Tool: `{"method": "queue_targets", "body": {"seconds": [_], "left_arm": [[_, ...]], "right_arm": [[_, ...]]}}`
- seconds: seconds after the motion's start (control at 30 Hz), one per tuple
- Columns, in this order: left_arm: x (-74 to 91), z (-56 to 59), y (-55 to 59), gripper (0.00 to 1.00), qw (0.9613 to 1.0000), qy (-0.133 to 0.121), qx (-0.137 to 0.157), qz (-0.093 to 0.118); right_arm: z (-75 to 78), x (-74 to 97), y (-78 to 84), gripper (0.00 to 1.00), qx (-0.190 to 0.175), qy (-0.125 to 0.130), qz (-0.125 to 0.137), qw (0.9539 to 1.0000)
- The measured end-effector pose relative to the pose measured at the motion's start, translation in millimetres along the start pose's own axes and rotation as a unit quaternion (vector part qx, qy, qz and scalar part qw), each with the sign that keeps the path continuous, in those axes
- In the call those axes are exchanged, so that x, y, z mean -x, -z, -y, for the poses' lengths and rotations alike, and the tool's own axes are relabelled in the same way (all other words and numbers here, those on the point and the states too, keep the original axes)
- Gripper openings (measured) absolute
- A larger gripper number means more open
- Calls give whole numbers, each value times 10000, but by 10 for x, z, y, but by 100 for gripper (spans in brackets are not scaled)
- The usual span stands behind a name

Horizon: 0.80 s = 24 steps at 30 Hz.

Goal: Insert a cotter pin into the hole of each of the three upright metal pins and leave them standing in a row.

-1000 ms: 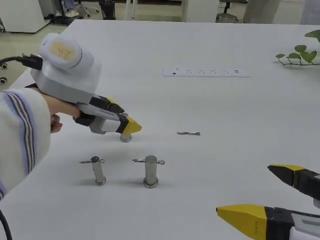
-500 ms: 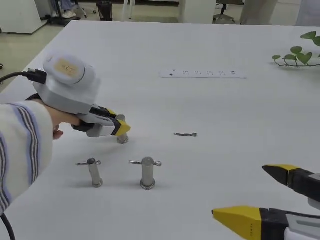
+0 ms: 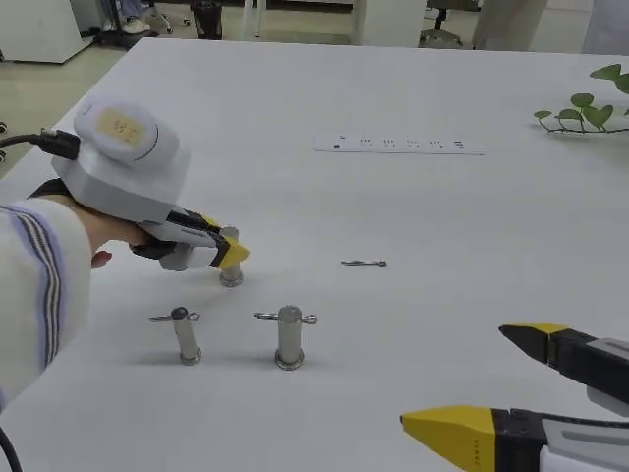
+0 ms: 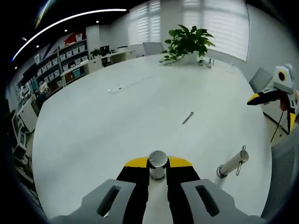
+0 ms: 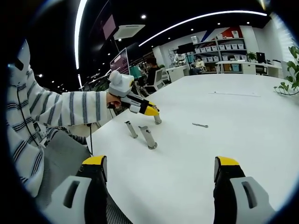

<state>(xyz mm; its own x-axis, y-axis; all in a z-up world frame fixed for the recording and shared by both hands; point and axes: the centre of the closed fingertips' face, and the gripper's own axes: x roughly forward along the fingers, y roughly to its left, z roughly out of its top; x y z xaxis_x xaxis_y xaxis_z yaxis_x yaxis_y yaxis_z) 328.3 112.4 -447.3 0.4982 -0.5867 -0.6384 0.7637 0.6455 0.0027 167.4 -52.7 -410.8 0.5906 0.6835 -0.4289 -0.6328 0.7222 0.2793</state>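
**A:** What is the largest thing there?

**B:** A broad white surface [image 3: 442, 206], which carries everything else.

**A:** And the tools?

**B:** The left tool [image 3: 232, 254] has a white body and black jaws with yellow tips. It sits at 9 o'clock in the head view, held by a hand [image 3: 106, 234] in a striped sleeve. Its jaws stand narrow, clamped on either side of a short bare steel upright pin [image 3: 231, 274]. In the left gripper view, that pin's round top shows between the tips. The right tool [image 3: 457, 379] is low at 5 o'clock with its jaws spread wide, holding nothing, well apart from the pins.

**A:** What lies further back?

**B:** A green leafy plant [image 3: 580, 110] is at 2 o'clock by the edge. A long white power strip [image 3: 398, 145] lies flat at 12 o'clock.

**A:** What about the other pins?

**B:** Two more stand upright nearer the person. A thick steel pin [image 3: 288, 339] is at 5 o'clock from the clamped one, and a thin steel pin [image 3: 186, 339] is at 7 o'clock from it. Each has a pin crosswise through its head: the thick pin's cotter pin [image 3: 265, 317] and the thin pin's cotter pin [image 3: 162, 317].

**A:** And the smallest?

**B:** A loose wire cotter pin [image 3: 364, 264] lies flat at 3 o'clock from the clamped pin, well apart from both tools.
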Motion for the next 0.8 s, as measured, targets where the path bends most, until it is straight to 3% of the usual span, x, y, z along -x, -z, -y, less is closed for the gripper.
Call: {"method": "queue_targets", "body": {"seconds": [0.13, 0.5, 0.67, 0.8], "left_arm": [[115, 28, -78, 9, 9998, -27, 146, 137], [525, 32, -355, 9, 9987, -208, 145, 434], [741, 127, -478, 9, 9979, -196, 83, 606], [930, 228, -503, 9, 9972, -187, 10, 729]], "right_arm": [[-41, -10, 20, 94, 9, -47, -31, 10000], [-53, -10, -12, 94, 61, -81, -27, 9999], [-47, -6, -25, 94, 73, -75, -13, 9999], [-48, -4, -40, 94, 54, -82, 36, 9999]]}}
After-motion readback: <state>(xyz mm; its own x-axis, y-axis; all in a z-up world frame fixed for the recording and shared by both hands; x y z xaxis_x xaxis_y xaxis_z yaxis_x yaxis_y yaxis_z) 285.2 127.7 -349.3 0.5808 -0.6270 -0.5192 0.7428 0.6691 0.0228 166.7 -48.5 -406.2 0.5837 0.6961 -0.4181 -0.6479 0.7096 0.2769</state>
